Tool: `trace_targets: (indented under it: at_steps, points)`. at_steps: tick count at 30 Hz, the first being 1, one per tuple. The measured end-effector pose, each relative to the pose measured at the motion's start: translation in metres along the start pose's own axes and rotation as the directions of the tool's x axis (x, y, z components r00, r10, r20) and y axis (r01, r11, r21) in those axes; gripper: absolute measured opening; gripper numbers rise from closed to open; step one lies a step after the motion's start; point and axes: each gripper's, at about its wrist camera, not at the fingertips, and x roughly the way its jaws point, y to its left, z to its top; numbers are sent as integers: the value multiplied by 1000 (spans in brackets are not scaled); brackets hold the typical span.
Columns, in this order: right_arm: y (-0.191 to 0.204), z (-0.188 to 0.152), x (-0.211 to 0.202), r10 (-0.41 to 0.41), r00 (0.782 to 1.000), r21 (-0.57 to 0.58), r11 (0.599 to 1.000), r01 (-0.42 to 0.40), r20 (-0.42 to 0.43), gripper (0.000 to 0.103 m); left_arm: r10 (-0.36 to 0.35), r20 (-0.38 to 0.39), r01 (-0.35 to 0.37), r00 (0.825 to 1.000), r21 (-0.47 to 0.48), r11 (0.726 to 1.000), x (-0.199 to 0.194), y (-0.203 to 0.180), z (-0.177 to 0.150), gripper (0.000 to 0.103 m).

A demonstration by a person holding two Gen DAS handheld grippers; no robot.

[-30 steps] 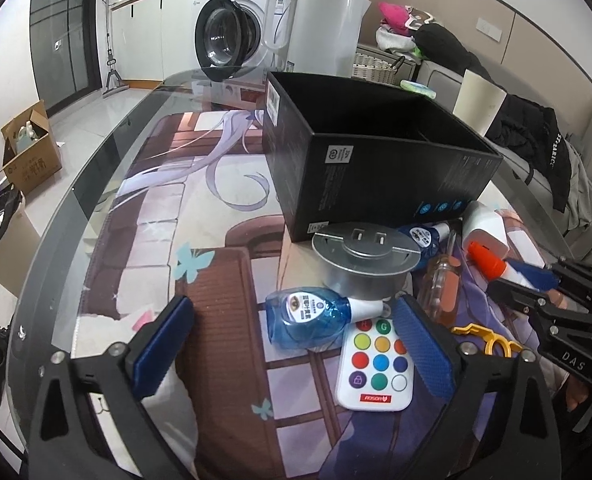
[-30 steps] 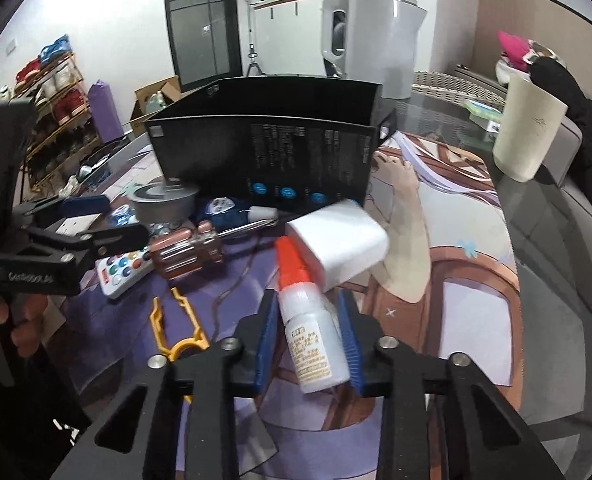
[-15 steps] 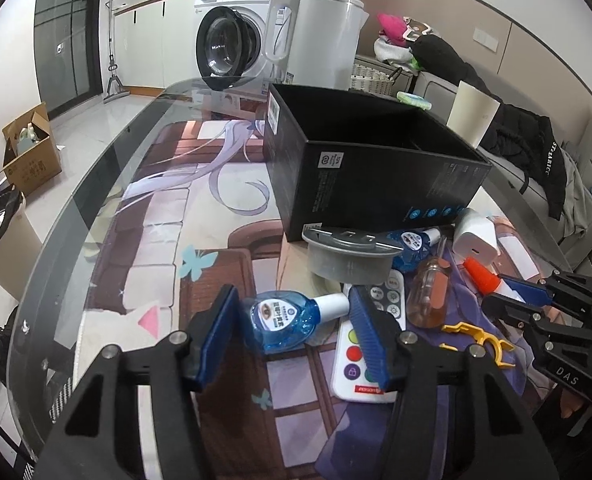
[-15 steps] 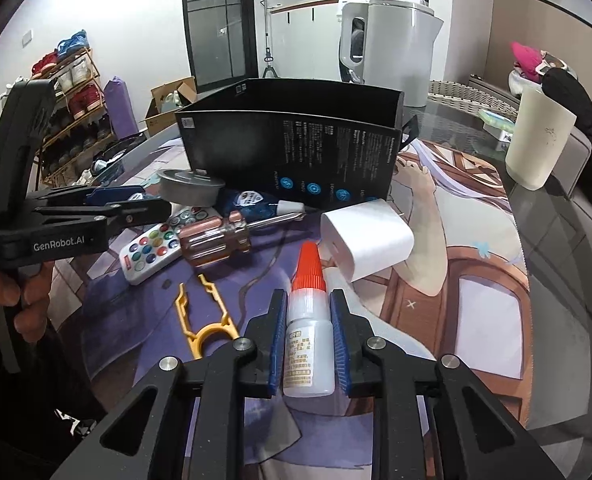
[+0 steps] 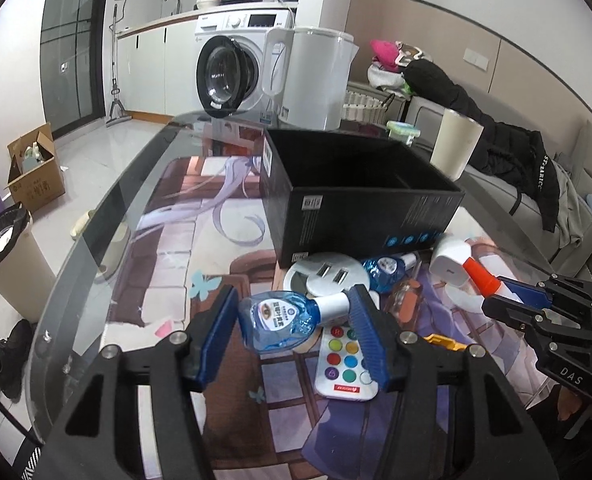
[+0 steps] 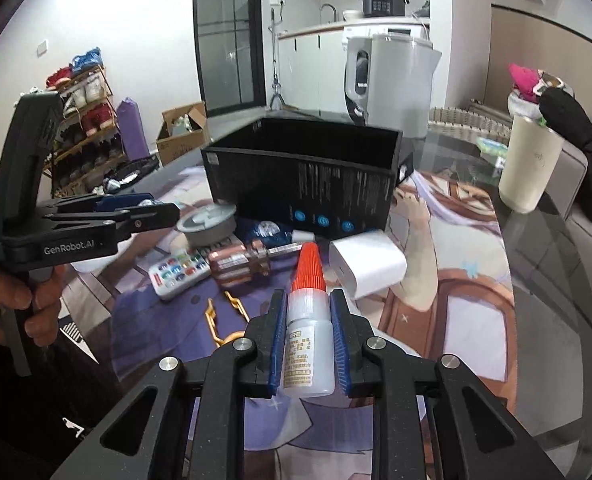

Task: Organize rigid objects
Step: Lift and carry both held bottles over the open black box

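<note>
Right wrist: tongs (image 6: 307,332) around glue bottle (image 6: 307,344) (red-capped)

Both tongs, left (image 5: 292,330) and right (image 6: 307,334), are matte black frames with silver screws and ribbed blue pads (image 6: 277,340); white lettering reads GenRobot.AI and DAS.

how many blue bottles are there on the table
2. One blue bottle sits between the left gripper fingers; the other lies near the black box, by the round grey dish. More may be hidden.
</note>
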Motion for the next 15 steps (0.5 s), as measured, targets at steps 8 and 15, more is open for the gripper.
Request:
trace_targets:
  at_steps: [8, 15]
  points:
    - [1, 19, -15, 38, 997, 7, 999, -38, 62, 21, -29, 67, 28, 997, 25, 999, -17, -12, 21, 56]
    - [-10, 47, -25, 47, 994, 35, 998, -50, 102, 21, -45, 108, 36, 993, 79, 996, -21, -27, 46, 56]
